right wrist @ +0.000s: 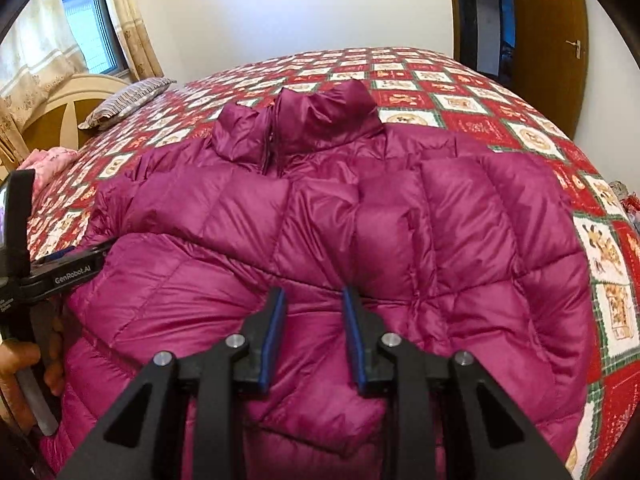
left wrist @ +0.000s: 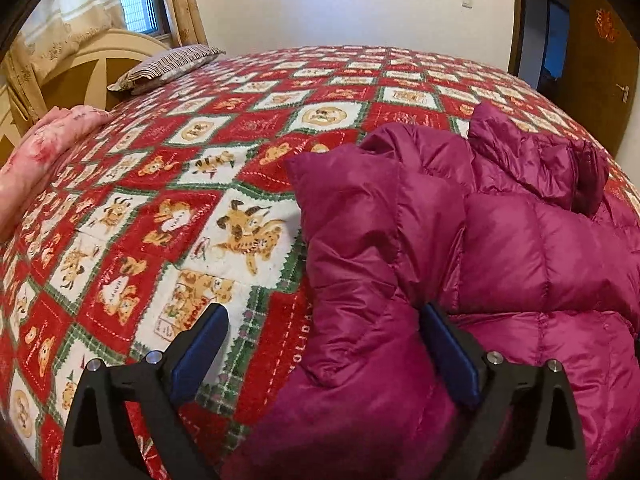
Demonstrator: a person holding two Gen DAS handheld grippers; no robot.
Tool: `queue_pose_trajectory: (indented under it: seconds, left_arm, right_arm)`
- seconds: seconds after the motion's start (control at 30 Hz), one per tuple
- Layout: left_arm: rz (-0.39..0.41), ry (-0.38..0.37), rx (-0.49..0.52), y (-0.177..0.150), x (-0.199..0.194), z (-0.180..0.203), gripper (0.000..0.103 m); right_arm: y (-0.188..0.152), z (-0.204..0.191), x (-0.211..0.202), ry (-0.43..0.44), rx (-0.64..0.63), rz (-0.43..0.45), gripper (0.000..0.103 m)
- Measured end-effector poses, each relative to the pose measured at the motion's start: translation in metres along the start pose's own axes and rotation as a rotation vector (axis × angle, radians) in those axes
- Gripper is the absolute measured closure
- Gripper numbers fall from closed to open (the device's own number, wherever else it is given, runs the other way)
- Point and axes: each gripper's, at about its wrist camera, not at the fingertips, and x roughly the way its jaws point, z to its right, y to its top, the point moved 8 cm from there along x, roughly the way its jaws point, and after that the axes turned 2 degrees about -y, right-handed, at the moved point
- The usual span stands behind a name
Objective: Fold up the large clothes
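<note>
a: so where's the jacket (right wrist: 320,216) right now?

b: flat on the bed, on the red and white holiday blanket (left wrist: 168,216). it's a puffy magenta one, collar (right wrist: 320,120) at the far end, zip closed up the middle. the lower part is bunched up at the near edge.

a: and the left gripper (left wrist: 324,332)?

b: spread wide, released. one blue pad sits over bare blanket, the other is right against the jacket's side. a sleeve (left wrist: 352,240) lies folded across the body and its near end falls between the two pads, but neither one presses on it.

a: the right gripper (right wrist: 314,316)?

b: it's down over the jacket's lower middle, fingers drawn fairly close together. some fabric sits between the blue pads, though i can't tell whether they really pinch it or only rest on it.

a: can you see a hand?

b: yes, in the right view, at the left edge, a hand (right wrist: 18,376) grips the handle of the left gripper, just beside the jacket's hem.

a: anything else on the bed?

b: a striped pillow (left wrist: 168,66) up by the cream headboard (left wrist: 80,68), and a pink bundle of cloth (left wrist: 44,152) on the left side, well apart from the jacket. a brown door (right wrist: 548,24) stands beyond the far corner.
</note>
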Motion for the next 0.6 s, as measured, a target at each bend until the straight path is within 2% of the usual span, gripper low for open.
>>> queue_pose_trajectory:
  seconds: [0.1, 0.17, 0.23, 0.3, 0.37, 0.43, 0.5, 0.6]
  left_arm:
    - [0.034, -0.050, -0.038, -0.003, -0.016, -0.006, 0.006]
    - [0.127, -0.084, -0.086, -0.003, -0.039, -0.012, 0.006]
    - [0.184, -0.093, -0.117, -0.001, -0.055, -0.013, 0.006]
    - [0.189, -0.125, -0.129, -0.003, -0.065, -0.004, 0.006]
    - [0.170, -0.163, -0.087, -0.005, -0.066, 0.014, 0.006]
    - [0.149, -0.131, -0.019, -0.009, -0.060, 0.032, 0.006]
    - [0.127, -0.076, 0.011, -0.017, -0.054, 0.040, 0.006]
    - [0.113, -0.039, 0.053, -0.019, -0.048, 0.046, 0.006]
  right_arm:
    - [0.004, -0.001, -0.007, -0.008, -0.011, -0.054, 0.068]
    - [0.018, 0.001, -0.018, 0.019, 0.041, -0.059, 0.054]
    - [0.038, 0.005, -0.025, 0.038, 0.096, -0.041, 0.043]
    - [0.063, 0.011, -0.020, 0.036, 0.165, -0.057, 0.042]
    - [0.083, 0.018, -0.007, 0.042, 0.241, -0.079, 0.042]
    - [0.102, 0.026, 0.012, 0.027, 0.304, -0.105, 0.042]
    - [0.116, 0.033, 0.030, 0.015, 0.368, -0.130, 0.042]
    - [0.138, 0.039, 0.048, 0.023, 0.437, -0.133, 0.042]
